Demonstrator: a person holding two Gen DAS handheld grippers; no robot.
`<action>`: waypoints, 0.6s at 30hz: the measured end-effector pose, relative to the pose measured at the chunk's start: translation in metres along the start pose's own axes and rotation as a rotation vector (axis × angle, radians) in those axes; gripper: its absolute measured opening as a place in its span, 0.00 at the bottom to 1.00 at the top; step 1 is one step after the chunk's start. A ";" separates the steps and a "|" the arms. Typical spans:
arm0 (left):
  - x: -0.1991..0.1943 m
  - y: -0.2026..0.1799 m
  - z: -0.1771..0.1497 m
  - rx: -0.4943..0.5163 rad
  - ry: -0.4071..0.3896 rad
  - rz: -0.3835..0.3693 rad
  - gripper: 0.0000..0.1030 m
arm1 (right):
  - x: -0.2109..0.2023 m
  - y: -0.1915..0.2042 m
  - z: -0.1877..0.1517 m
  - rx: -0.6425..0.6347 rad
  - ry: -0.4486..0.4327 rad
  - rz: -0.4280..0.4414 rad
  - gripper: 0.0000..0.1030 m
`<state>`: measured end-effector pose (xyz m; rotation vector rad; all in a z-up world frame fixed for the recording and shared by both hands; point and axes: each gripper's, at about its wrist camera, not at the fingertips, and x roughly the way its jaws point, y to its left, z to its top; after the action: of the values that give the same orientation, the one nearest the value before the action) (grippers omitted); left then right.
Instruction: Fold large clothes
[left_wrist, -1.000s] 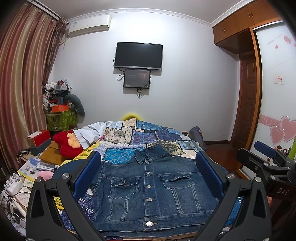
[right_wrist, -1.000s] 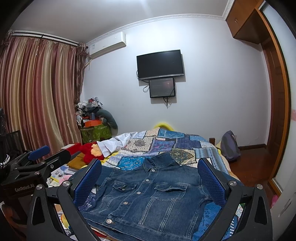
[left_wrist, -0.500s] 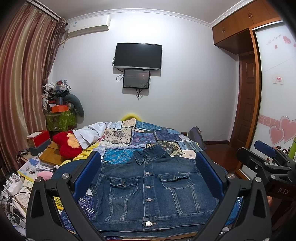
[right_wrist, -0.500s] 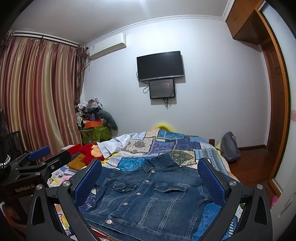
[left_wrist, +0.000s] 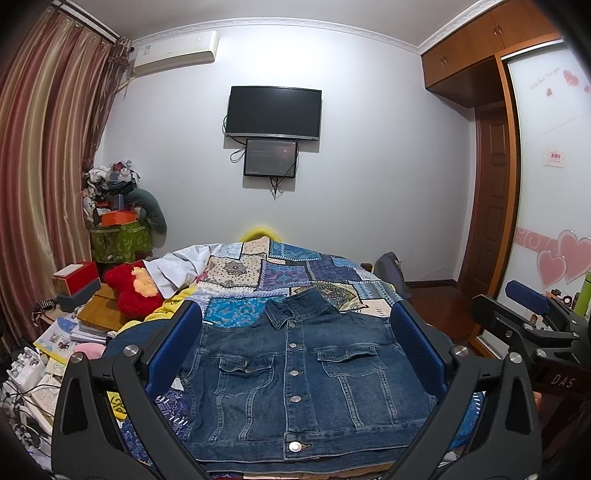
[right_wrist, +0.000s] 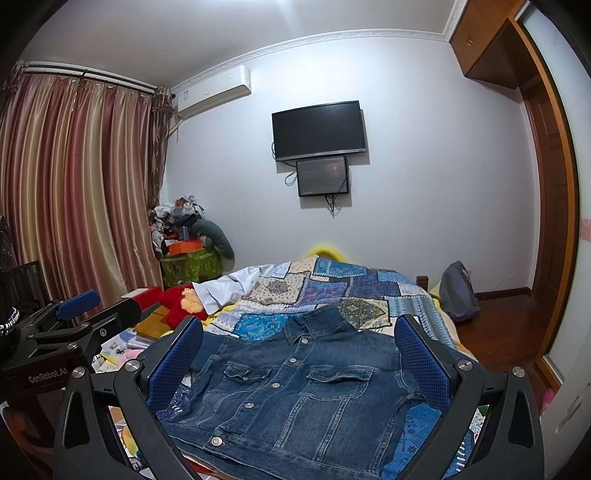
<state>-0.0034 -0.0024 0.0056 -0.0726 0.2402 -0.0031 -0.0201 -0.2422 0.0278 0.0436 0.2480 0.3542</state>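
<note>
A blue denim jacket lies front up and buttoned on the near end of the bed, collar pointing away; its sleeves are folded out of sight. It also shows in the right wrist view. My left gripper is open and empty, held above the jacket's near part, blue pads wide apart. My right gripper is open and empty too, above the jacket from the right side. Each gripper shows in the other's view: the right one, the left one.
The bed has a blue patchwork quilt with a white garment at its far left. A red plush toy, boxes and books crowd the left side. A grey backpack sits on the floor at the right.
Both views have shifted very slightly; the jacket and grippers stand as before.
</note>
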 end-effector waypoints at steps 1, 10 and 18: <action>0.000 0.000 0.000 0.000 0.000 -0.001 1.00 | 0.000 0.000 0.000 0.000 0.000 0.000 1.00; 0.000 0.000 0.000 -0.001 0.000 0.002 1.00 | 0.002 -0.001 -0.004 0.007 0.010 -0.004 1.00; 0.012 0.008 -0.001 -0.012 0.014 0.015 1.00 | 0.020 -0.003 -0.006 0.024 0.040 -0.013 1.00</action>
<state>0.0083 0.0056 0.0013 -0.0823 0.2552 0.0129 -0.0024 -0.2378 0.0170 0.0584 0.2920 0.3391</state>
